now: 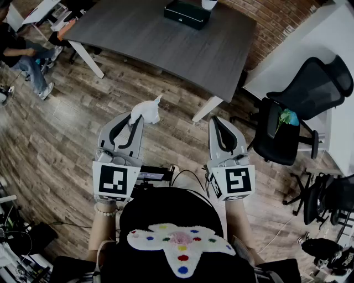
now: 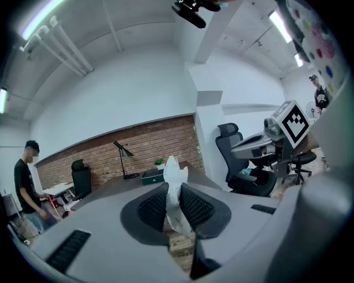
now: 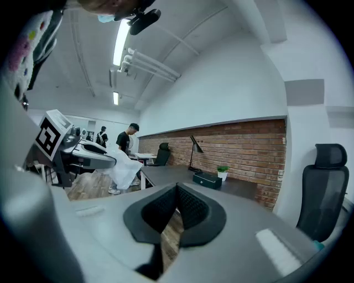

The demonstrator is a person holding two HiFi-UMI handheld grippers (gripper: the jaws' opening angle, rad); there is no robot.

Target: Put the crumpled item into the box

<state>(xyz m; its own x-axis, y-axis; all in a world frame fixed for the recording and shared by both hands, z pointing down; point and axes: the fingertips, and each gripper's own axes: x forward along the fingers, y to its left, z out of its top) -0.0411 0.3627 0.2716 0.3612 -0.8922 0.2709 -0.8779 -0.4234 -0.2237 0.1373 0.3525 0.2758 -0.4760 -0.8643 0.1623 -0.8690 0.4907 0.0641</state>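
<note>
Crumpled item [image 1: 146, 110]: pinched in your left tongs [image 1: 133, 121], sticking out past their tips, above the floor and well short of the box [image 1: 187, 14] on the tabletop [image 1: 144, 38].
Its look: white, creased, twisted to a peak.
Left tongs: narrowly parted, clamping the item.
Right tongs [image 1: 219, 126]: pressed together, holding nothing.

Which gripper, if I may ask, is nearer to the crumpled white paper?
Left. The left gripper grips the crumpled paper; the right gripper, shut and empty, sits apart.
</note>
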